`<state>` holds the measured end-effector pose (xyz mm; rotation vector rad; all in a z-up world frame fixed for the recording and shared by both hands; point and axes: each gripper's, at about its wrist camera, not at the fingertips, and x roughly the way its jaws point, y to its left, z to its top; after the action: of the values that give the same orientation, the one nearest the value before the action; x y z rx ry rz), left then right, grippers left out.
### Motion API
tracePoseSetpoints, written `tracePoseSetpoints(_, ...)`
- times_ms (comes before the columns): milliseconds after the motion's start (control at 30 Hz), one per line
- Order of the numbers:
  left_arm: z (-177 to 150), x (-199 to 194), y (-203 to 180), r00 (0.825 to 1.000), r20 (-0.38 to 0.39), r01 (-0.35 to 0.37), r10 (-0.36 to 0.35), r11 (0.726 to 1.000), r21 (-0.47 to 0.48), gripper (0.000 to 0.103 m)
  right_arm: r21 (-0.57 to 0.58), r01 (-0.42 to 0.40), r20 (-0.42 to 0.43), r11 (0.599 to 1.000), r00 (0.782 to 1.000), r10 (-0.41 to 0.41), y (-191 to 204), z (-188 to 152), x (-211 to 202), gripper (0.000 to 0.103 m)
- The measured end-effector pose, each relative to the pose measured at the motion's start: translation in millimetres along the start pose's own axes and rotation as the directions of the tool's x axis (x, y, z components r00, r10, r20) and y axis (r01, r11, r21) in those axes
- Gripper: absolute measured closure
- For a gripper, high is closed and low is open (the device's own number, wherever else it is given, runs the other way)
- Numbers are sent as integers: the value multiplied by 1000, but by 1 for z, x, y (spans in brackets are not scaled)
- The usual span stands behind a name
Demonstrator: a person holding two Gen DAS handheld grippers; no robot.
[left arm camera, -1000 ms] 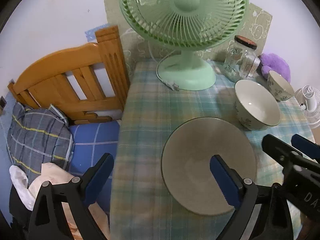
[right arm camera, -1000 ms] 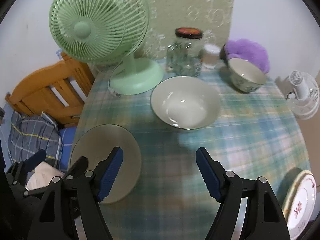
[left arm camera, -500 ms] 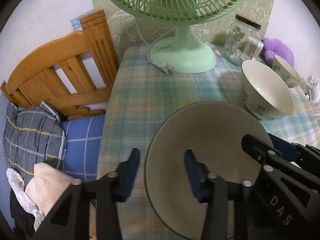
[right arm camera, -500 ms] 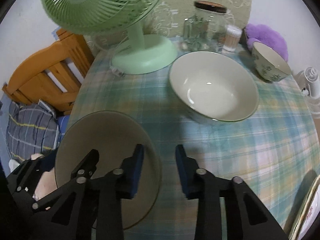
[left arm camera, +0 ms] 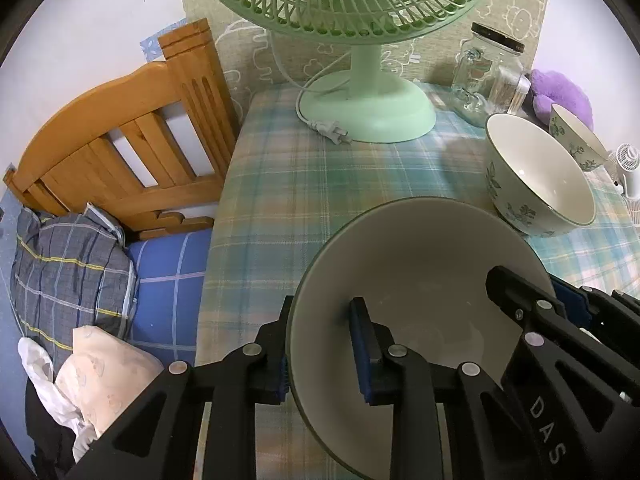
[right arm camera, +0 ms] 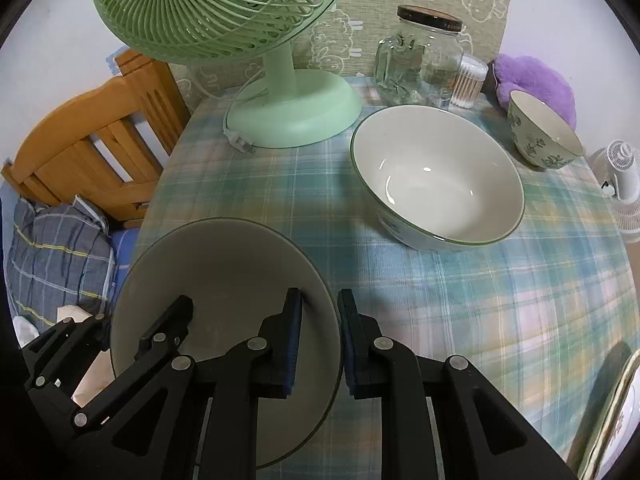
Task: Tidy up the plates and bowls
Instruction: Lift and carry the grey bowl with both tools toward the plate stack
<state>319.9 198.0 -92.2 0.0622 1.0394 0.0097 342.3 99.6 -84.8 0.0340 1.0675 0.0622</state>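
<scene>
A large plain grey-white bowl (left arm camera: 424, 280) sits near the table's front left corner; it also shows in the right wrist view (right arm camera: 228, 280). My left gripper (left arm camera: 324, 348) is shut on its left rim. My right gripper (right arm camera: 318, 340) is shut on its right rim. A large white bowl with floral print (right arm camera: 438, 176) stands behind it to the right, also in the left wrist view (left arm camera: 540, 172). A small floral bowl (right arm camera: 540, 136) stands at the back right. A patterned plate edge (right arm camera: 612, 420) shows at the front right.
A green desk fan (right arm camera: 292, 112) with its cord stands at the back of the plaid-clothed table (right arm camera: 480, 280). A glass jar (right arm camera: 424, 60) and a cotton swab container (right arm camera: 468, 84) stand behind the bowls. A wooden bed headboard (left arm camera: 120, 140) lies left of the table. A small white fan (right arm camera: 624, 172) is at the right.
Both grippers have moved in and closed from open onto opposite rims of the large plain bowl.
</scene>
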Motion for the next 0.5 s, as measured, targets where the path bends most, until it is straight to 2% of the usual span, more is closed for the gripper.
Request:
tracePoseSetpoints(233,-3,-8,2,1000,-7,25,-25,1000,-19,79,7,22,-6,1000,1000,-22,0,-2,-11,82)
tracePoseSetpoints(500,-12,-29,-4,1000,-3,16,-16,1000,-17,79,7,16,-3,1000,1000,-16,-3,-12,-31,82)
